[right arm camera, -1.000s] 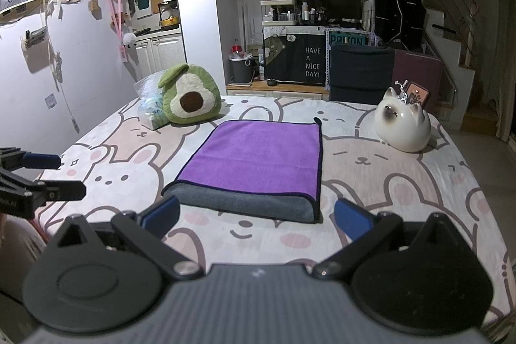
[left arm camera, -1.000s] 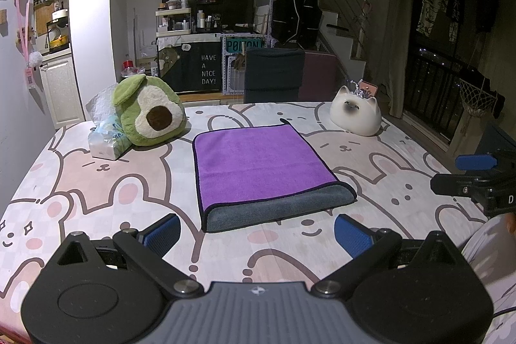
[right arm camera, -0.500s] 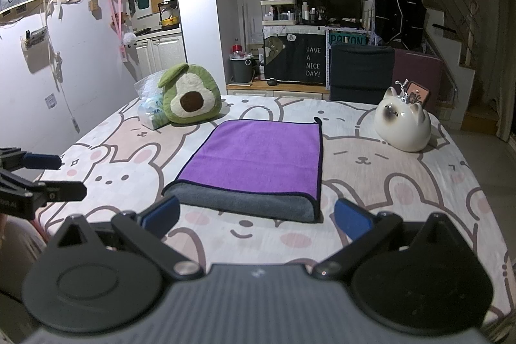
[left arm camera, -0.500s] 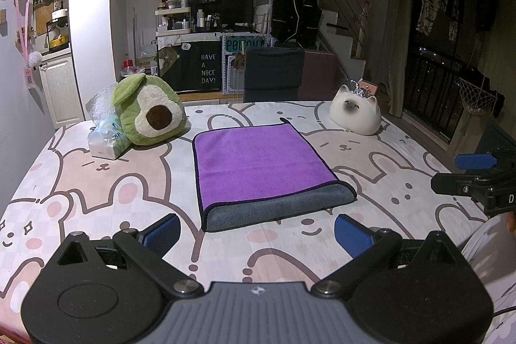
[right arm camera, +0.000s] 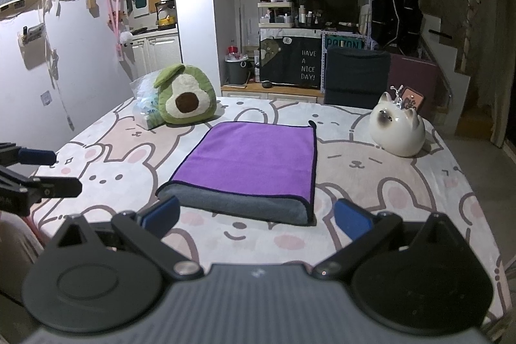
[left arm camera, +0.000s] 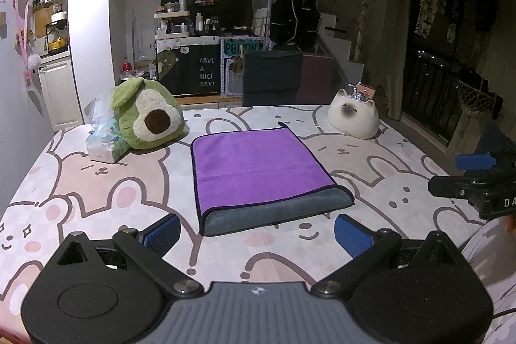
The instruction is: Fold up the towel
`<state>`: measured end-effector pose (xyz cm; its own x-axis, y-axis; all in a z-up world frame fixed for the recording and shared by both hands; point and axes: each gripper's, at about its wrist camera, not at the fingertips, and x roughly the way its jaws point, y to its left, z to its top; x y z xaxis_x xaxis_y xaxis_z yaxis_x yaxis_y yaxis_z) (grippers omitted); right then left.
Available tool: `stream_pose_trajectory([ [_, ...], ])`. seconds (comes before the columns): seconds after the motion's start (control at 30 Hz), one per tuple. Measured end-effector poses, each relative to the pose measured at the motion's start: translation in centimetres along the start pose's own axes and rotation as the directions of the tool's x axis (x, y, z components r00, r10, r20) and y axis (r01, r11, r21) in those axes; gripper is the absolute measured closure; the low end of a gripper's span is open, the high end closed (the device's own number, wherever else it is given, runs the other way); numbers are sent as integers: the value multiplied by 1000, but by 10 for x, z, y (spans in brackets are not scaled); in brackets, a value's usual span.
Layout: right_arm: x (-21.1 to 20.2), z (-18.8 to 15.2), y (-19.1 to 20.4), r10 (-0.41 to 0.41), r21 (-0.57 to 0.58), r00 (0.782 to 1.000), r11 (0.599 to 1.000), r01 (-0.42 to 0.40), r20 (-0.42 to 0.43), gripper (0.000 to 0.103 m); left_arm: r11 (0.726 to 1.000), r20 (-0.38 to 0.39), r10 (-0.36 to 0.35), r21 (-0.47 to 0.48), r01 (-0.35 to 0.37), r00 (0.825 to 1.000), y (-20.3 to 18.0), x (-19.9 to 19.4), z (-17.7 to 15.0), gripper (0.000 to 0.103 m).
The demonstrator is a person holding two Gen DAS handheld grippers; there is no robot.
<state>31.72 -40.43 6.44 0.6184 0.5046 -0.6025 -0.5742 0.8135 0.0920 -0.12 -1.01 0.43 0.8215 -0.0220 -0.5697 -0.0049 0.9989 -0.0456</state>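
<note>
A purple towel [left arm camera: 254,166] with a grey underside lies folded flat in the middle of the bunny-print table [left arm camera: 96,192]; its grey fold faces me. It also shows in the right wrist view [right arm camera: 251,166]. My left gripper [left arm camera: 256,236] is open and empty, held back from the towel's near edge. My right gripper [right arm camera: 256,218] is open and empty, just short of the towel's near fold. Each gripper shows in the other's view, the right one [left arm camera: 474,179] at the right edge and the left one [right arm camera: 38,173] at the left edge.
A green avocado plush [left arm camera: 145,115] and a plastic bag [left arm camera: 103,137] sit at the back left. A white cat figurine [left arm camera: 353,116] sits at the back right. A dark chair [left arm camera: 272,76] stands behind the table.
</note>
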Motion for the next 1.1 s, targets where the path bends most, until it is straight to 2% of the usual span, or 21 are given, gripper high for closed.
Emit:
stream_pose_trajectory([
  [0.13,1,1,0,-15,-4,1000,1000,15,-7,0,1000,-6,2,4,-2,1000,0,4,2,2],
  [0.8,19,14,-4,18,-12,1000,1000,-18,-2,0,999,2,39,31,-39,999,-1,28,19,0],
  [1.1,32,21,-6,14,-28,1000,999,-14,7,0,999,-3,36,5,-36,999,6,50,34,0],
])
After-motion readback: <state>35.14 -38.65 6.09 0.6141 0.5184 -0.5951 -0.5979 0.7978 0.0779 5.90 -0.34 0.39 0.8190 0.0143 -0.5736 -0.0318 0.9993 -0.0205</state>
